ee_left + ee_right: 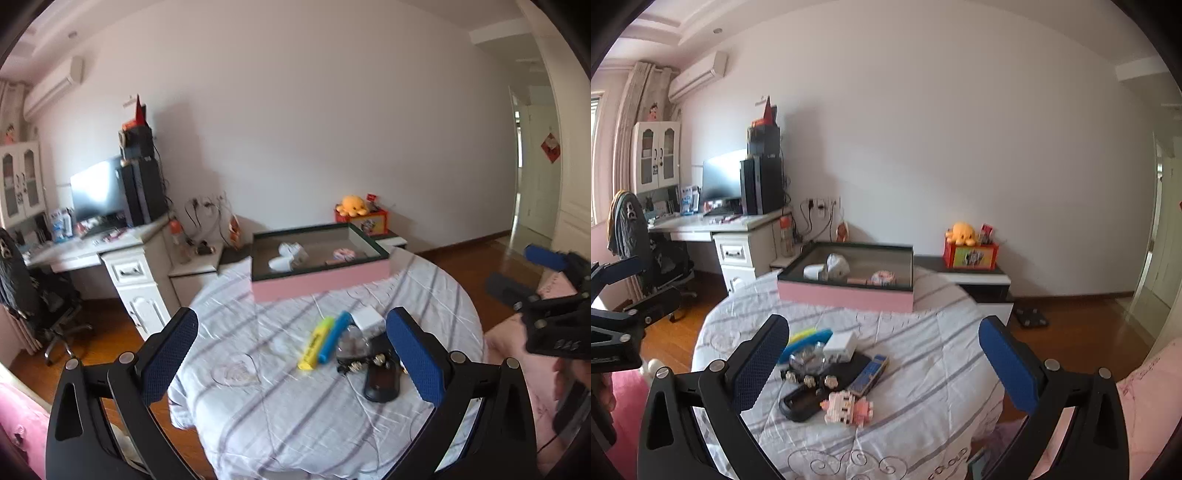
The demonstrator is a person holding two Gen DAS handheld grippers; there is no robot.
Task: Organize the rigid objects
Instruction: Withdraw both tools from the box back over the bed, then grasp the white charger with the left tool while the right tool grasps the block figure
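Observation:
A pink box (pixel 321 282) with a dark rim stands at the far side of a round table (pixel 295 424); it also shows in the right wrist view (pixel 846 295). It holds white items (pixel 831 267) and a pink-white roll (pixel 882 277). Nearer lie a yellow highlighter (pixel 314 343), a blue highlighter (pixel 334 338), a white block (pixel 840 345), a clear jar (pixel 807 360), a black case (pixel 816 391), a blue pack (pixel 868 374) and a pink block figure (pixel 847 404). My left gripper (pixel 291 362) and right gripper (pixel 882 365) are open, empty, above the table's near side.
A white desk (pixel 738 225) with a monitor and an office chair (pixel 646 258) stand at the left. A low cabinet (pixel 975 280) with a red box and a yellow plush is behind the table. Wooden floor lies around it. A doorway is at the right.

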